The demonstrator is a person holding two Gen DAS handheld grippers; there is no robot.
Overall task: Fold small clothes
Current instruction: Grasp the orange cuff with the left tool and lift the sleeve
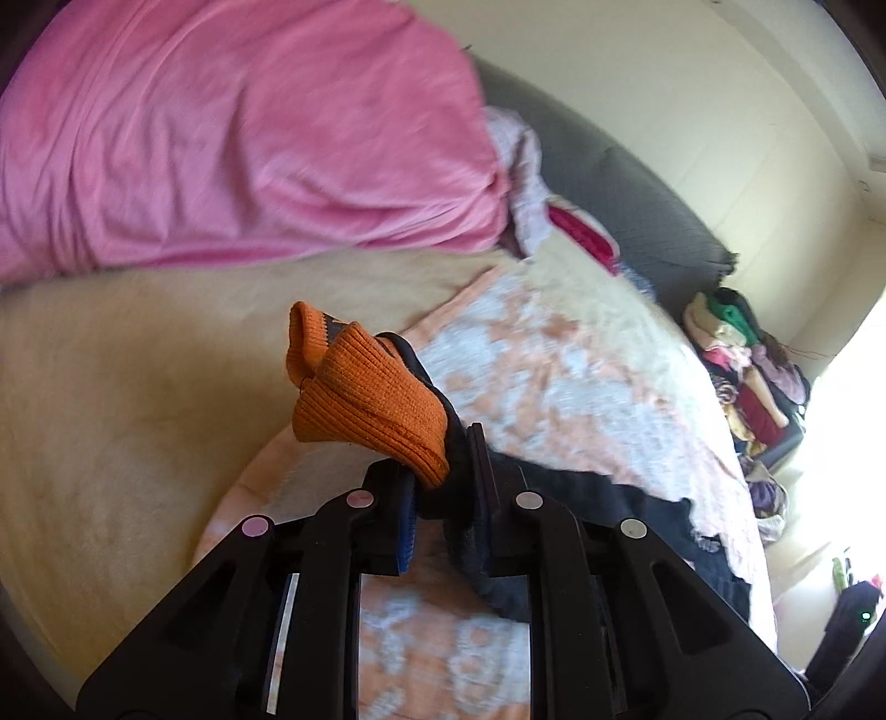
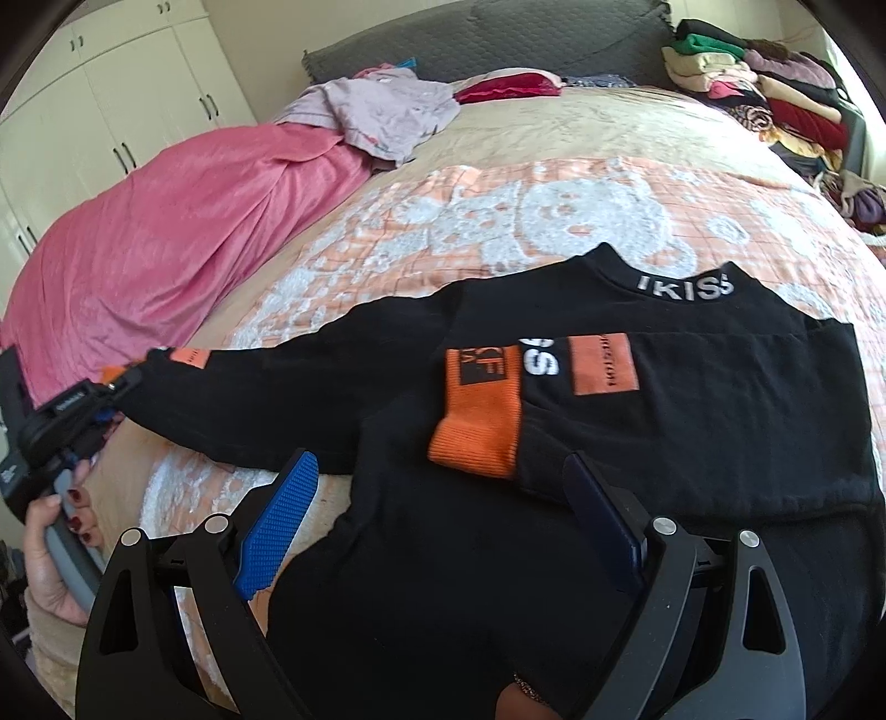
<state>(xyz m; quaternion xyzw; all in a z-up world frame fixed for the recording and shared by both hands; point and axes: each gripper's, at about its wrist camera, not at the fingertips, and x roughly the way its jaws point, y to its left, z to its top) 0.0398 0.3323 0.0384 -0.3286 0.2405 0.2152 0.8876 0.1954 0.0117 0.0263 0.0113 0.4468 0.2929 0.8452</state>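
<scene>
in your left wrist view, your left gripper (image 1: 443, 487) has its fingers (image 1: 400, 520) clenched on the orange cuff (image 1: 365, 396) of the black sweater (image 1: 637, 498); the ribbed cuff bunches up above the pads and the black sleeve cloth is pinched between them. the cuff is lifted off the bed (image 1: 111, 399), over the orange-and-white patterned blanket (image 1: 554, 360). the pink cover (image 1: 221, 155) lies heaped along the bed's far side, and bare cream bedding is open on the left between it and the blanket.

in your right wrist view, your right gripper (image 2: 443, 520) has its fingers (image 2: 277, 520) spread wide, released, holding nothing; they hang just above the sweater's lower body. the sweater lies flat on the patterned blanket in the middle of the bed, collar toward the headboard (image 2: 470, 33), one sleeve already folded across the chest with its orange cuff on top. the other sleeve stretches out toward the bed's left edge, where your left gripper (image 2: 105, 399) grips its end, your hand (image 2: 55, 548) on the handle. a pile of clothes (image 2: 764, 94) sits by the far right corner, and a lilac garment (image 2: 382, 111) lies near the headboard.
</scene>
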